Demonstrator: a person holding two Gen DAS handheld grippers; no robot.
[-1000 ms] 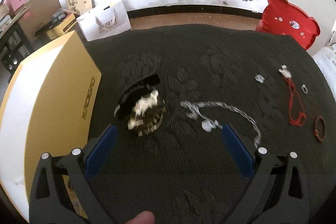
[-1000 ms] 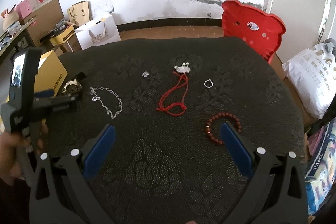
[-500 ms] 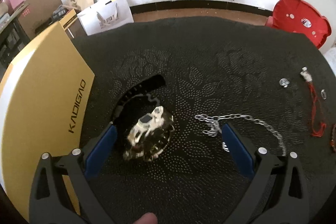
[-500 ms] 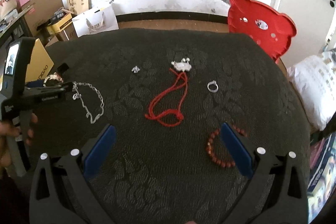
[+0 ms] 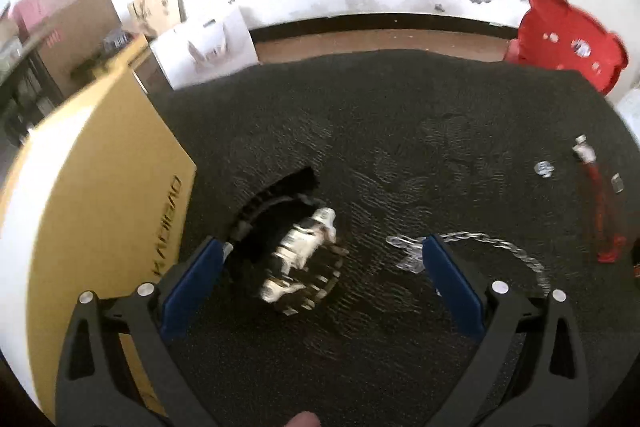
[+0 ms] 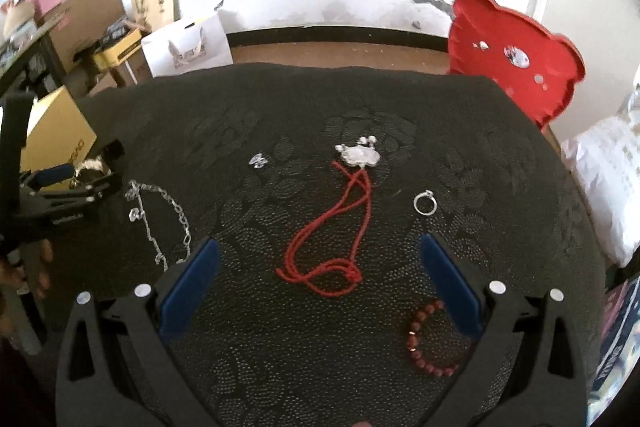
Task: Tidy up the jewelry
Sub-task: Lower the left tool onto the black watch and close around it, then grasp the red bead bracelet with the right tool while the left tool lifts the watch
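A wristwatch (image 5: 298,263) with a silver-gold case and black strap lies on the dark patterned cloth (image 5: 400,131), between the open fingers of my left gripper (image 5: 320,267). A silver chain (image 5: 480,247) lies just right of it, partly behind the right finger. In the right wrist view my right gripper (image 6: 316,279) is open and empty above a red cord necklace (image 6: 336,239) with a silver pendant (image 6: 360,155). A silver ring (image 6: 425,203), a small silver earring (image 6: 258,160), a red bead bracelet (image 6: 424,343) and the chain (image 6: 164,219) lie around it. The left gripper (image 6: 68,183) shows at the left.
A yellow box (image 5: 92,211) stands at the cloth's left edge, close to the watch. A red bear-shaped chair (image 6: 516,63) stands behind the table at right. Cardboard boxes and a white paper bag (image 6: 186,45) sit on the floor beyond. White bags (image 6: 604,183) lie at the right.
My left gripper has moved closer over the watch, which now sits between its fingers. My right gripper has moved forward and lower over the red cord necklace; the bead bracelet now lies by its right finger.
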